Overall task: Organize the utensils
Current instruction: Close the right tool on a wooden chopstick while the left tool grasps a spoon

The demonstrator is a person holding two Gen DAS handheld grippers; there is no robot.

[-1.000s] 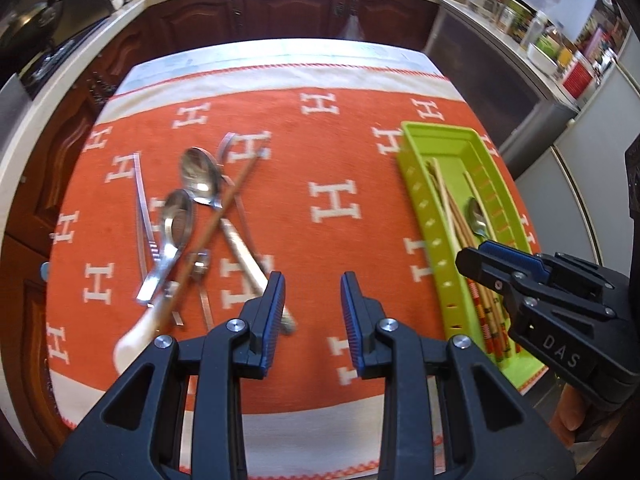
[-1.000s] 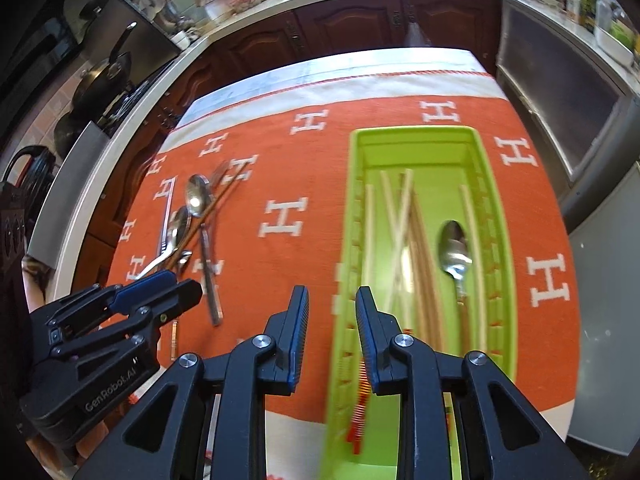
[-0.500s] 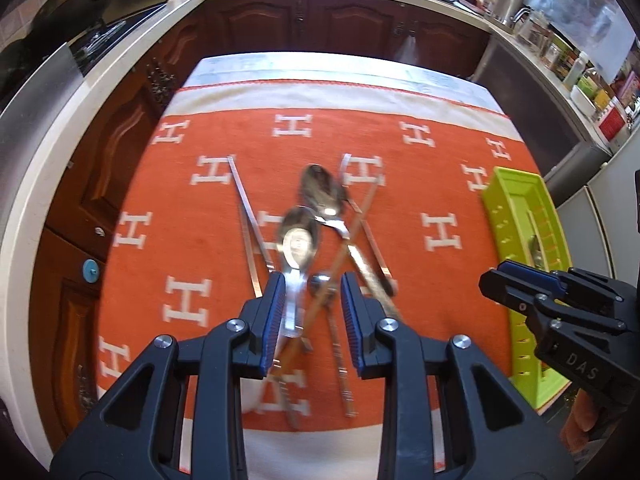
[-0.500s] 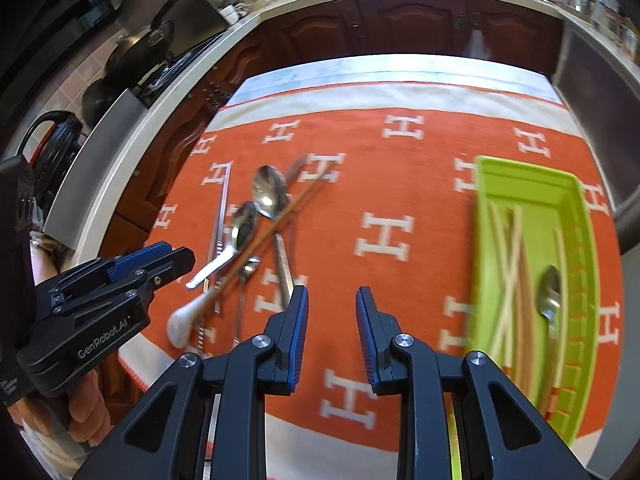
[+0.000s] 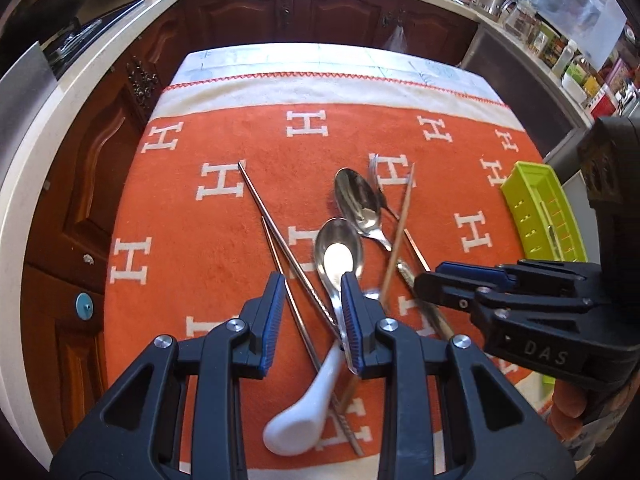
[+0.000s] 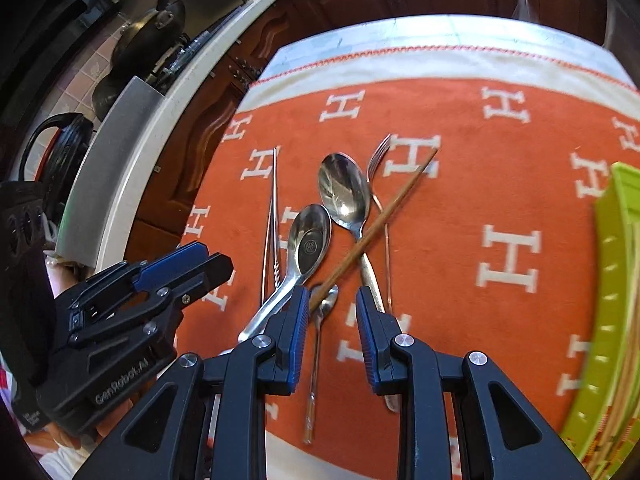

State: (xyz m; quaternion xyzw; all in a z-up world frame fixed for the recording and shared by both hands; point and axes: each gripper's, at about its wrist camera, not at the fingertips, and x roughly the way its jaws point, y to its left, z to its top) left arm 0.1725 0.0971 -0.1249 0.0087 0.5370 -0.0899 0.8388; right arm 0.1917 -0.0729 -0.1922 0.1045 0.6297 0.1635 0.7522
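Observation:
A pile of utensils lies on the orange cloth. It holds a pair of metal chopsticks, a white-handled spoon, a steel spoon, a fork and a wooden chopstick. My left gripper hovers open over the metal chopsticks and the white-handled spoon, gripping nothing. In the right wrist view my right gripper is open above a small spoon, beside the wooden chopstick. The green tray with chopsticks lies at the right.
Dark wooden cabinets and a pale counter ring the table. A stove with pans stands at the left. Jars and bottles crowd the far right counter. A hand holds the right gripper.
Both grippers have swung left, away from the green tray, and come down over the utensil pile. Their jaws kept the same gap.

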